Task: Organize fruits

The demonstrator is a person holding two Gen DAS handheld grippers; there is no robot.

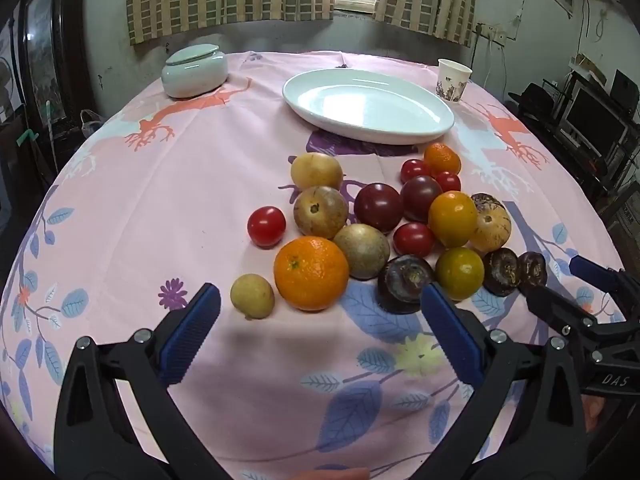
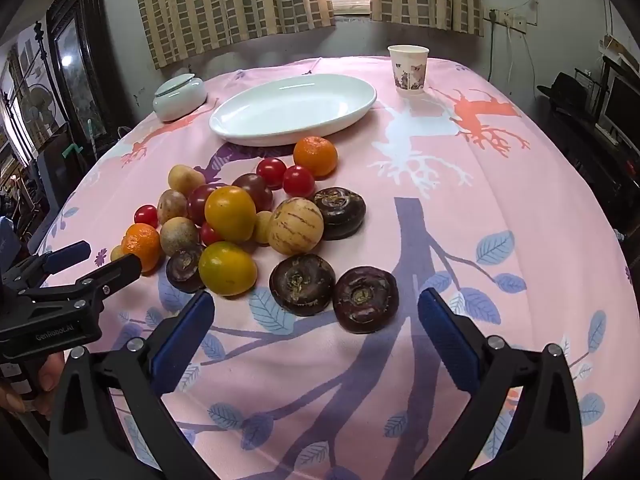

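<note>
At the bottom edge of each wrist view, gripper bases cut off by the frame, and only part of a hand (image 2: 28, 384) visible at 8 o'clock. Behind the heap, several fruits half hidden by nearer ones; dark round ones at the near side possibly water chestnuts, hard to name surely. On the pink tablecloth (image 1: 168, 200), fruits (image 1: 380, 216) piled loosely mid-table: big orange (image 1: 311, 273), small orange (image 1: 442, 158), red tomatoes, yellow-orange tomatoes, tan round fruits, a striped pale melon (image 2: 295, 226). Left gripper (image 1: 320, 312) spread wide, released, nothing between the fingers, orange just beyond the tips. Right gripper (image 2: 316, 312) likewise spread wide and empty, two dark fruits just ahead. At 12 o'clock of the heap, white oval dish (image 1: 400, 130), bare inside. Lidded ceramic jar (image 1: 195, 71) at 11 o'clock, paper cup (image 1: 453, 80) at 1 o'clock. Nothing between heap and dish.
</note>
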